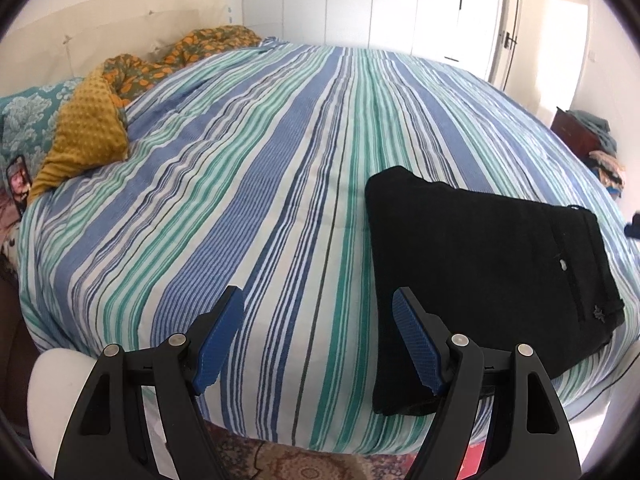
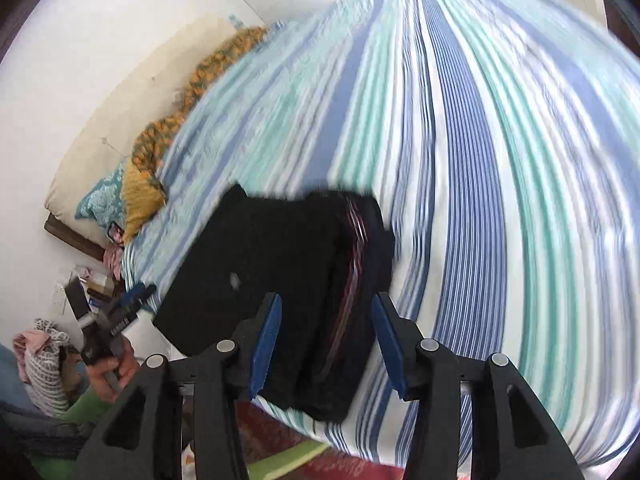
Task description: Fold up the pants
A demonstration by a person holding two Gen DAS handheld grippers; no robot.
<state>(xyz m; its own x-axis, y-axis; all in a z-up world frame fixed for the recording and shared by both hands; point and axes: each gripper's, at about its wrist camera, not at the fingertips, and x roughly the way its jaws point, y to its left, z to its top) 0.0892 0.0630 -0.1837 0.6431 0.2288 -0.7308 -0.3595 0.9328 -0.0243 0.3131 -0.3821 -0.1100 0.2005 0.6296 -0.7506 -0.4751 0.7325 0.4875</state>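
Black pants (image 1: 484, 268) lie folded into a compact rectangle near the front edge of the striped bed (image 1: 260, 184), with a small button and a zip pocket facing up. My left gripper (image 1: 318, 300) is open and empty, hovering just left of the pants. In the blurred right wrist view the same folded pants (image 2: 280, 280) lie below my right gripper (image 2: 326, 308), which is open and empty above their near edge. The left gripper (image 2: 138, 294) shows at the lower left of that view, held in a hand.
Pillows and an orange patterned blanket (image 1: 160, 64) lie at the head of the bed on the left. White wardrobe doors (image 1: 380, 4) stand behind. A dark stand with piled clothes (image 1: 588, 140) is at the right. A patterned rug (image 1: 304, 464) lies below the bed edge.
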